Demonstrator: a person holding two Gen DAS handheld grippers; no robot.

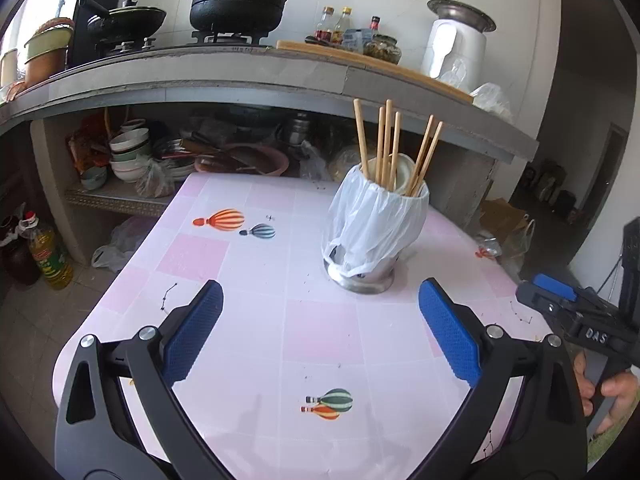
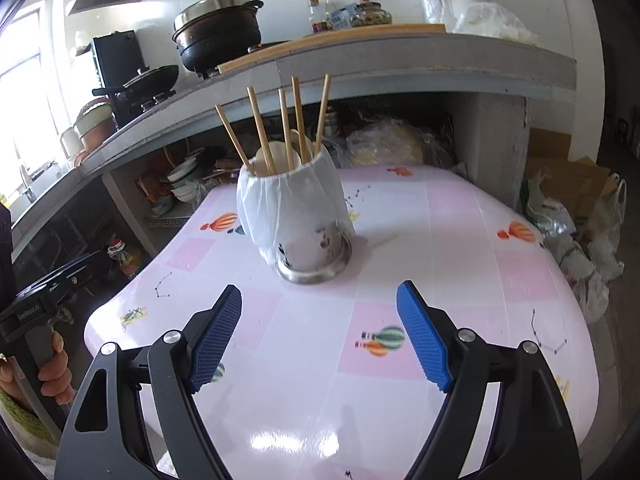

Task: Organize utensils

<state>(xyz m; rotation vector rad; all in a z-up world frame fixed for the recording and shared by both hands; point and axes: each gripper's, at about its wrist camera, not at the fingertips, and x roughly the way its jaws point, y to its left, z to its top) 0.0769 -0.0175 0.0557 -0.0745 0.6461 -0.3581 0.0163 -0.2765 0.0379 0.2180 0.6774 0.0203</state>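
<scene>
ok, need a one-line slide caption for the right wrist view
Right gripper open and empty above the pink tablecloth, facing a bag-wrapped steel holder with chopsticks standing in it.

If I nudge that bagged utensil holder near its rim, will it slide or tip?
The utensil holder looks top-heavy: tall chopsticks stand well above the rim, so a high push probably tips it. Its flared metal base sits on a glossy tablecloth, so a low push likely slides it. The loose plastic bag may slip under the pads.
</scene>
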